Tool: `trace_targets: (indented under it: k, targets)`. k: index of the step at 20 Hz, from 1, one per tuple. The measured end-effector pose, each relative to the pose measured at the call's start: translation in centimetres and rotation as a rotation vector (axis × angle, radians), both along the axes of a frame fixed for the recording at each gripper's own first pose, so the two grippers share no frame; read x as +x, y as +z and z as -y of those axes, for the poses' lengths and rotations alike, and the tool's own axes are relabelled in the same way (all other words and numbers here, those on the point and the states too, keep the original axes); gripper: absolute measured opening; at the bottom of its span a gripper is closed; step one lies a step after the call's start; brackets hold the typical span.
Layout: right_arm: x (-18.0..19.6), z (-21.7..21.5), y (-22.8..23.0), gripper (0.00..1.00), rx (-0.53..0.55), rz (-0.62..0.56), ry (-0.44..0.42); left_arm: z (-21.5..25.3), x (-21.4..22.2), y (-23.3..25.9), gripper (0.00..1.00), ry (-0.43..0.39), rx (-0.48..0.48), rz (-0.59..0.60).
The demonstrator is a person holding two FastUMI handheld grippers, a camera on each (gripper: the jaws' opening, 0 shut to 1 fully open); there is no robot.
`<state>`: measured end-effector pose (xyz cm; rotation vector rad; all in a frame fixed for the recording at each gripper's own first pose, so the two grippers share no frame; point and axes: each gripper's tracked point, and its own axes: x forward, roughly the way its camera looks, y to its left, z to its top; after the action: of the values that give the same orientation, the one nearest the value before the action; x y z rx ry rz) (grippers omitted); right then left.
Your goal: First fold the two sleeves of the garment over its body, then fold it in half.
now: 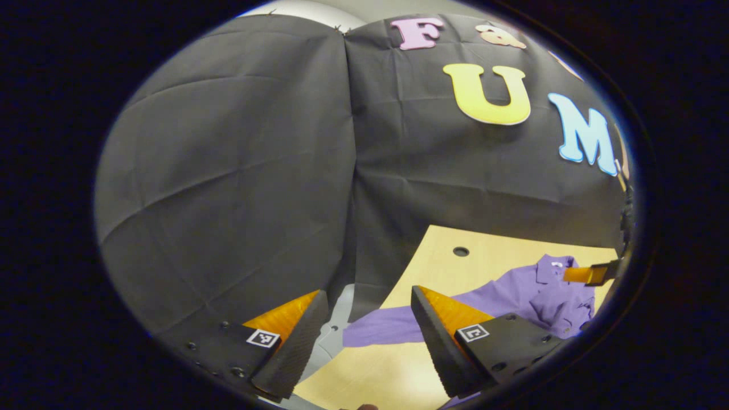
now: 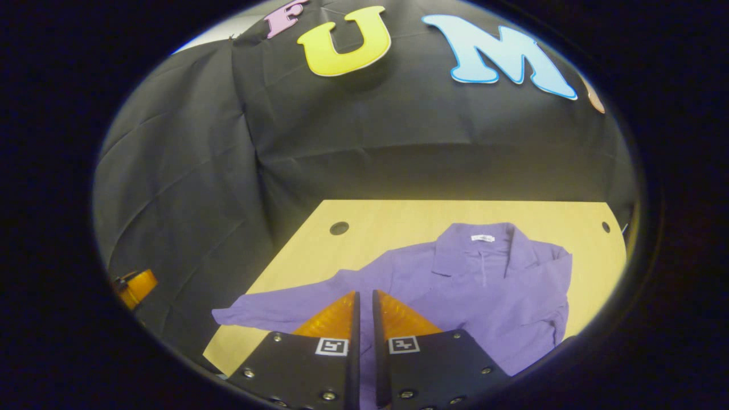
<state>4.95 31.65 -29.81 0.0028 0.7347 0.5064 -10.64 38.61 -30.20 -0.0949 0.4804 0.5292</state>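
A purple long-sleeved shirt (image 2: 484, 285) lies flat on the wooden table (image 2: 398, 219), collar (image 2: 484, 242) towards the far wall. In the right gripper view one sleeve (image 2: 267, 310) stretches out to the left, to the table's edge; the other sleeve (image 2: 555, 296) lies in against the body. My right gripper (image 2: 365, 293) is shut with nothing between its fingers and hovers over the shirt's near left part. My left gripper (image 1: 367, 293) is open, off the table's left edge, with the outstretched sleeve (image 1: 379, 330) just ahead. Farther off I see the right gripper (image 1: 592, 274) over the shirt (image 1: 535, 296) and the left gripper (image 2: 134, 287) by the wall.
The table (image 1: 484, 256) has a round hole (image 2: 339, 228) near its far left corner and another hole (image 2: 605, 226) at the far right. Black cloth walls close in behind and to the left. Grey floor (image 1: 336, 333) shows past the table's left edge.
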Motion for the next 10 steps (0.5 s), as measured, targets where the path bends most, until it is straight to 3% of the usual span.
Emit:
trace_targets:
  k: [10]
  targets:
    - [0.1,4.4,3.0,0.11,-0.042,0.024,-0.083,-0.7,4.3,-15.1,1.00,-0.044,-0.144,-0.196]
